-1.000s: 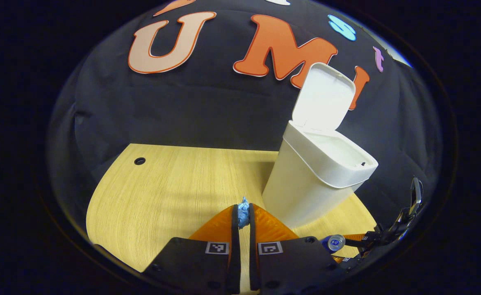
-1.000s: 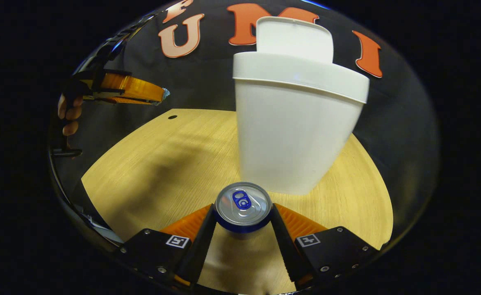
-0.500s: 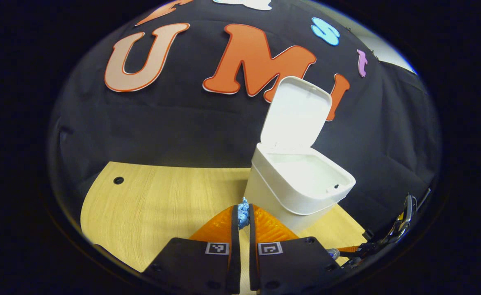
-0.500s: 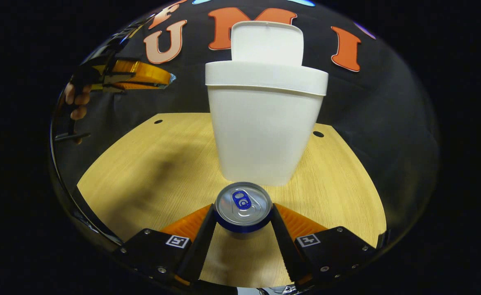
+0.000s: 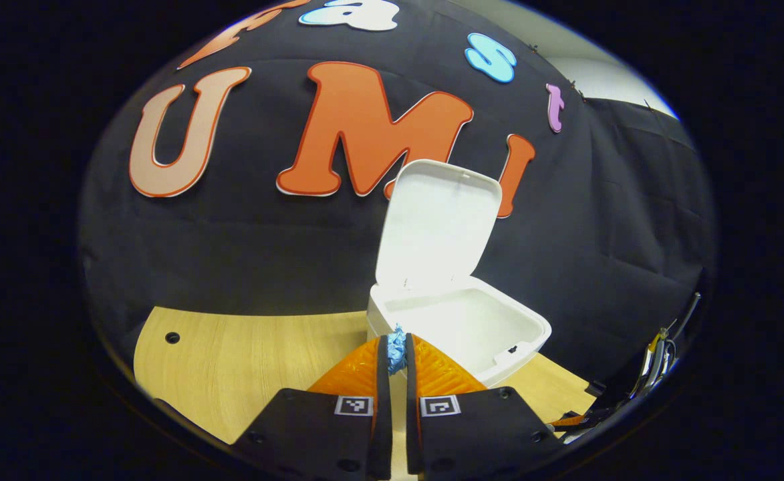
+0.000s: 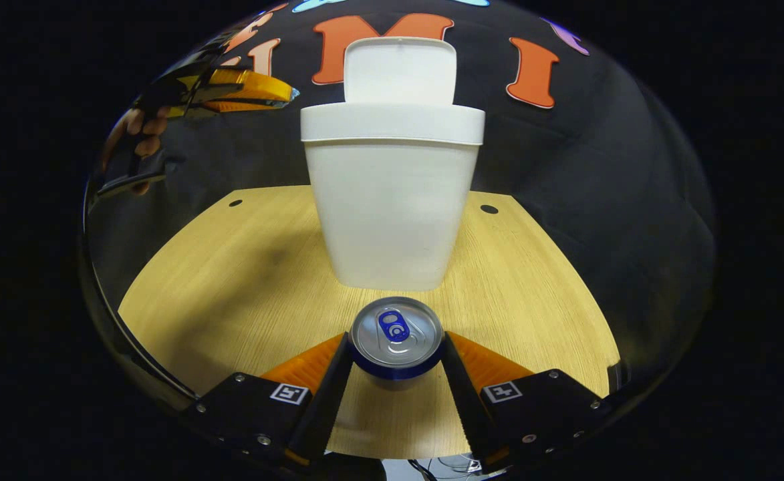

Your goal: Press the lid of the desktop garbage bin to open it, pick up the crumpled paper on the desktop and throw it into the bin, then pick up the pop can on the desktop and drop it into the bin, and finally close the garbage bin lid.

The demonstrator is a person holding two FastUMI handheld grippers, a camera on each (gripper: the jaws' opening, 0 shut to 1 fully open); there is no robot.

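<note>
The white garbage bin (image 5: 460, 332) (image 6: 392, 200) stands on the wooden desk with its lid (image 5: 440, 224) (image 6: 400, 69) swung up. My left gripper (image 5: 397, 349) is shut on the blue crumpled paper (image 5: 397, 347) and hovers just before the bin's near rim, above its height. In the right gripper view that same gripper (image 6: 290, 95) shows at the upper left, held by a hand (image 6: 143, 127), left of the bin's top. My right gripper (image 6: 397, 354) is shut on the pop can (image 6: 396, 336), whose silver top with a blue tab faces the camera, in front of the bin.
The wooden desk (image 6: 231, 280) (image 5: 231, 374) has small round holes at its far corners (image 6: 488, 209) (image 5: 172, 337). Black cloth hangs behind it. Bare desk lies left and right of the bin.
My left gripper has risen and swung toward the bin's opening with the paper. My right gripper has drawn back from the bin with the can, and the bin now looks smaller and centred.
</note>
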